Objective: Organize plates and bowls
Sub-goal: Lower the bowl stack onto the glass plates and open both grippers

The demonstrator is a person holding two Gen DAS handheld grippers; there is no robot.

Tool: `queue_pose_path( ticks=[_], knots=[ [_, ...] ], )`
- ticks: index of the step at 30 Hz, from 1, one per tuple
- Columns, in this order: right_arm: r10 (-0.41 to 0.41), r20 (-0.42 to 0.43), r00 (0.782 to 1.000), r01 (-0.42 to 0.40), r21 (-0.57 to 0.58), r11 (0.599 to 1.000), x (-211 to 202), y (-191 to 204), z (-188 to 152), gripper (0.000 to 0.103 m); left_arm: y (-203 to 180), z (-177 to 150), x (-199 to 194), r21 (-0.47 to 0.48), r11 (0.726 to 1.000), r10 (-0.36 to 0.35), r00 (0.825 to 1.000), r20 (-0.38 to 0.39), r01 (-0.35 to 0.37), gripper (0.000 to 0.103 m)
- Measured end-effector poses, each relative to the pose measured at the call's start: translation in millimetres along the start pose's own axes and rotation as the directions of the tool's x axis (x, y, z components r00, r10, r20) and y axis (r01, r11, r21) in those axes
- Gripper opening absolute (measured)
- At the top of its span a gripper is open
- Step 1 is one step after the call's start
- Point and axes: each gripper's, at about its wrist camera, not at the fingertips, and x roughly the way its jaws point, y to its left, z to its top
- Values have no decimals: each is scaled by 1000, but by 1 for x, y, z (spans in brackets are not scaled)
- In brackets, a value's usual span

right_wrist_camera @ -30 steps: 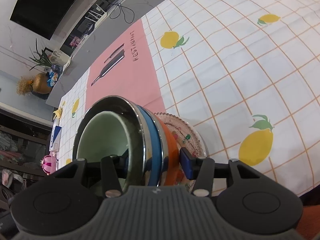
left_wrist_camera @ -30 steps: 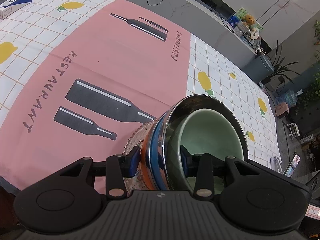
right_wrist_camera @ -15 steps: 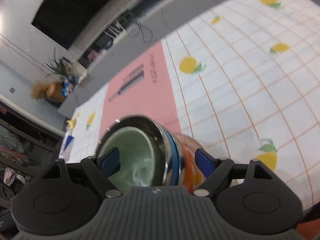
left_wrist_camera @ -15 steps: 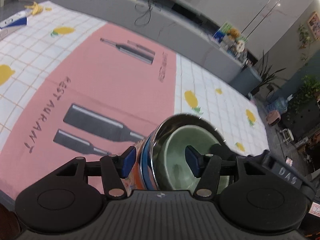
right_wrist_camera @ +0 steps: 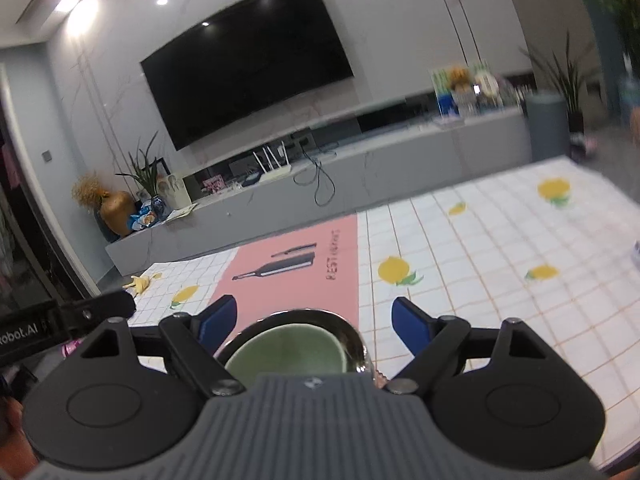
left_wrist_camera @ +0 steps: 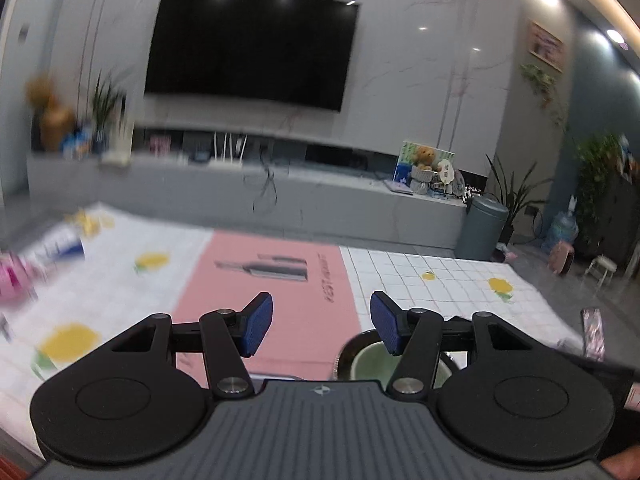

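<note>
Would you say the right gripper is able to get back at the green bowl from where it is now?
Probably yes. The right gripper is open and empty, the green bowl sits in the steel bowl just below its fingers, and nothing lies between them.

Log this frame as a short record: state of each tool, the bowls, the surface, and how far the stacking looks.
left tool: open, holding nothing
right tool: open, holding nothing
green bowl: nested inside the steel bowl
stack position: on the table, low between the right tool's fingers; at the lower right in the left view
surface: lemon-print tablecloth with a pink placemat
progress: bowls appear nested and released
</note>
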Motion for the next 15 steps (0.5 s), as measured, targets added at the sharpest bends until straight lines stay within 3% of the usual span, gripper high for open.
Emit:
queue_pose_path(
  ticks=[4, 10, 15],
  knots=[
    [-3, 54, 999, 7, -64, 998, -27, 14, -5, 83, -8, 3, -22, 91, 996, 4, 999, 43, -8, 66],
    [38, 79, 996, -35, -39, 999, -63, 26, -5, 84, -18, 6, -53, 192, 981, -1, 993, 118, -22, 66],
    [16, 138, 990, 2, -135, 991, -95, 51, -7, 92, -21, -3, -63, 222, 972, 41, 988, 152, -75, 72]
  ],
)
